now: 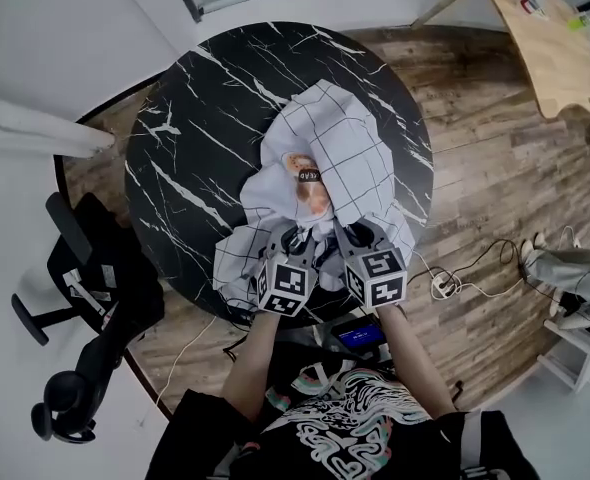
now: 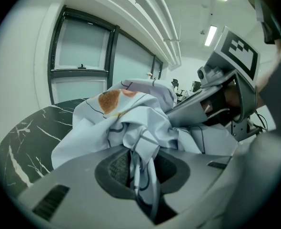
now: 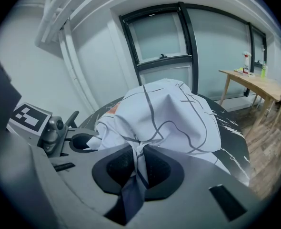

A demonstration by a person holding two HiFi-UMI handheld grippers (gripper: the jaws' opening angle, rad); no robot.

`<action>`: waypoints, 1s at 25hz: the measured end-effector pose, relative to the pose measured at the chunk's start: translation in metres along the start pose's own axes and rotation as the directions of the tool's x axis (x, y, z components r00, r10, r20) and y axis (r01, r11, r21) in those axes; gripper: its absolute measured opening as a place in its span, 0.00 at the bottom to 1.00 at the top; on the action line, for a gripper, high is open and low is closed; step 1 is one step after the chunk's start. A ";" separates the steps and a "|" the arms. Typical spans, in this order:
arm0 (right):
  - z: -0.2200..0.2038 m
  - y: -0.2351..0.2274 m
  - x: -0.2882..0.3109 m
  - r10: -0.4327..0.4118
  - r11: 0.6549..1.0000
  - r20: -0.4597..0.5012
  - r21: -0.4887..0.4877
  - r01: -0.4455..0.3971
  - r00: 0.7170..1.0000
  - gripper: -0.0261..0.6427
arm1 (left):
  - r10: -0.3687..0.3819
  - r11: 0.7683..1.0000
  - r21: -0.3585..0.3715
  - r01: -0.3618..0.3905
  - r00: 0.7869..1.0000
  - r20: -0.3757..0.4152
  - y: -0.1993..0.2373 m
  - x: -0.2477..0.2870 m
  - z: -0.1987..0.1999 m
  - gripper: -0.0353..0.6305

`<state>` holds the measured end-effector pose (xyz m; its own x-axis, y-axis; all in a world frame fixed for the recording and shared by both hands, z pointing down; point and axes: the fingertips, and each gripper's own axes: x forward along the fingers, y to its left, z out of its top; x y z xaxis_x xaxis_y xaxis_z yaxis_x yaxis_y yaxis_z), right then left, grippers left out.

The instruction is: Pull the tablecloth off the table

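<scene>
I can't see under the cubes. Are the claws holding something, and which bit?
The left claw and right claw each pinch a bunched fold of the white grid-patterned fabric tablecloth.

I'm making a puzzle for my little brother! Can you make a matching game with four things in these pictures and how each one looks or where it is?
1. tablecloth
2. round table
3. office chair
4. wooden desk

A. black with white veins
B. pale wood, top right of the head view
C. white with dark grid lines, bunched up
D. all black, on the floor at the left

Pairs: 1-C, 2-A, 3-D, 4-B
</scene>
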<state>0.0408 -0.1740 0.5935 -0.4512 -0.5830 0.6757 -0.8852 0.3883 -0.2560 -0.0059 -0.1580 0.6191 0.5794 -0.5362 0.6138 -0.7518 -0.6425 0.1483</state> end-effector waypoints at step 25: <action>0.025 0.006 -0.029 0.004 1.000 0.075 -0.019 -0.003 0.997 0.11 | 0.033 0.998 0.051 -0.037 0.997 0.066 -0.010 -0.019 0.033 0.17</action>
<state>0.0463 -0.1723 0.5553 -0.4623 -0.6333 0.6206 -0.8816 0.4036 -0.2448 0.0013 -0.1593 0.5807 0.5735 -0.5921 0.5661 -0.7554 -0.6496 0.0859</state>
